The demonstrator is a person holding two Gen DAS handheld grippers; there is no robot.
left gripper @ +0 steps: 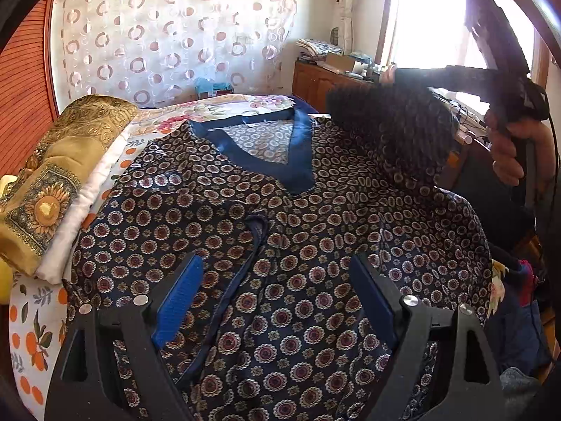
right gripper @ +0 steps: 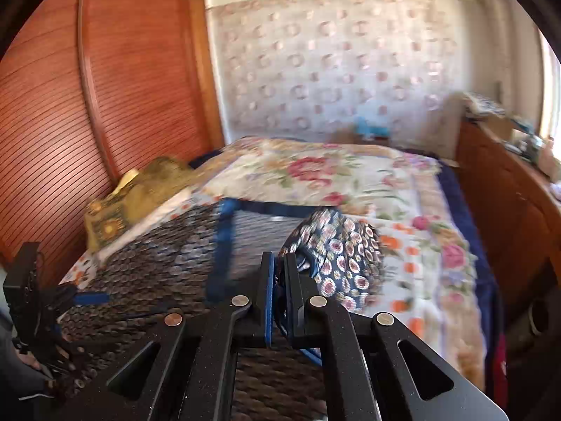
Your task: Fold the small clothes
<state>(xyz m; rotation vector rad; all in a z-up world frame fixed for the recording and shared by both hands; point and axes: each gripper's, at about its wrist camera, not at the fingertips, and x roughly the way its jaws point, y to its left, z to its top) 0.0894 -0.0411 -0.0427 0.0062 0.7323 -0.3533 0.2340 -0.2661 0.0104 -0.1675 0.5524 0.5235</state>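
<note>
A navy patterned top [left gripper: 280, 245] with a blue V-neck collar [left gripper: 298, 154] lies spread on the bed. My left gripper [left gripper: 277, 298] is open, hovering just above the top's lower middle, holding nothing. My right gripper [right gripper: 278, 280] is shut on the top's sleeve [right gripper: 336, 256] and holds it lifted above the bed; in the left wrist view the raised sleeve [left gripper: 396, 133] hangs at upper right below the hand-held gripper [left gripper: 515, 115]. The left gripper also shows in the right wrist view [right gripper: 38, 301] at far left.
The bed has a floral quilt [right gripper: 333, 175]. A folded gold cloth [left gripper: 59, 179] lies along the top's left side by a wooden wardrobe [right gripper: 105, 87]. A wooden cabinet [left gripper: 322, 80] with clutter stands under the window at right. Dark clothes [left gripper: 515, 315] hang off the bed's right edge.
</note>
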